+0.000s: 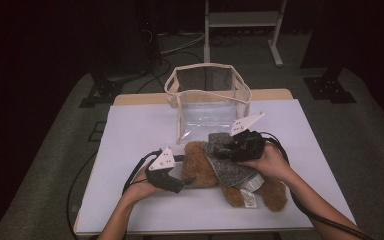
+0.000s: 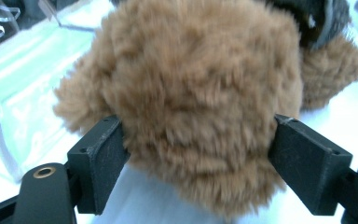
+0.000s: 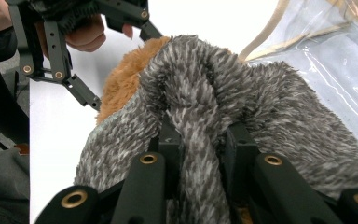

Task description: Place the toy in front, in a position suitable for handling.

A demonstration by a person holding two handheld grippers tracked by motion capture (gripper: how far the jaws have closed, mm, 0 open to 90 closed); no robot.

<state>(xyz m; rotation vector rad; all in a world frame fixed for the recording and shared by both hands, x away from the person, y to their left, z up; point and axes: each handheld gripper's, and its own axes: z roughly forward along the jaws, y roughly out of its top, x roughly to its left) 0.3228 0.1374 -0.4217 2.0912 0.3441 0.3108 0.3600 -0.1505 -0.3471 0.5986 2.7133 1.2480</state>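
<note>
Two grippers work on one brown teddy bear point(image 1: 215, 172) lying on the white table point(image 1: 130, 130). Nearest the person, the left gripper point(image 2: 198, 154) has its jaws on either side of the bear's furry head — the pads touch the fur at both sides, though whether they press it I cannot tell. Just beyond, the right gripper point(image 3: 200, 140) is clamped on a fold of the bear's grey sweater point(image 3: 242, 102). Past both — a clear bag point(image 1: 207, 100) stands open.

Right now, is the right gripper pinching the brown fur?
No, the right gripper has its fingers closed on a fold of the grey sweater.
</note>
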